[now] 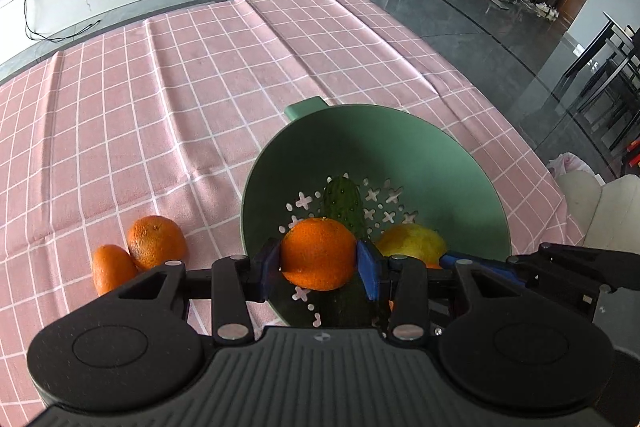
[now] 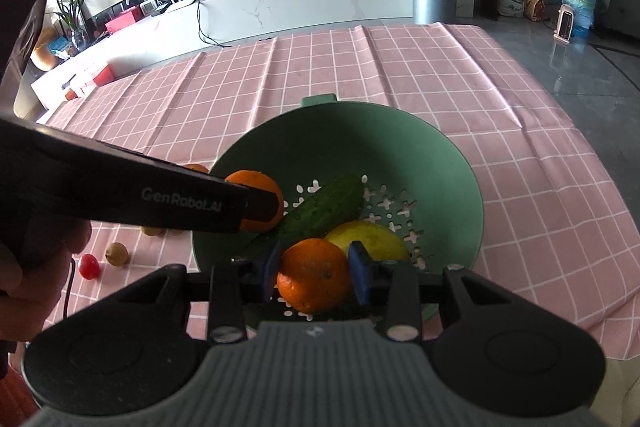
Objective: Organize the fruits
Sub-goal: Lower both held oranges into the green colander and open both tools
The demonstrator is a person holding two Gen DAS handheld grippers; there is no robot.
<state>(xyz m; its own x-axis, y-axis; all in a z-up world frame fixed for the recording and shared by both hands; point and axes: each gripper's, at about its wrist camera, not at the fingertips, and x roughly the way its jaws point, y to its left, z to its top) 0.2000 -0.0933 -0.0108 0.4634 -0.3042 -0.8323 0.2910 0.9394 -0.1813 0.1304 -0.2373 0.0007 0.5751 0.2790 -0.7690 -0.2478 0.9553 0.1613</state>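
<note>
A green colander (image 1: 400,131) (image 2: 400,131) stands on the pink checked cloth. Inside it lie a dark cucumber (image 1: 345,205) (image 2: 320,211) and a yellow lemon (image 1: 412,245) (image 2: 372,237). My left gripper (image 1: 318,261) is shut on an orange (image 1: 318,251), held over the colander's near side. My right gripper (image 2: 314,277) is shut on a second orange (image 2: 312,273), also above the colander's near rim. In the right wrist view the left gripper (image 2: 260,205) comes in from the left with its orange (image 2: 256,185).
Two more oranges (image 1: 156,241) (image 1: 112,267) lie on the cloth left of the colander. A small red fruit (image 2: 89,265) and a small brown fruit (image 2: 117,253) lie further left. The cloth's right edge drops off to a dark floor (image 1: 500,27).
</note>
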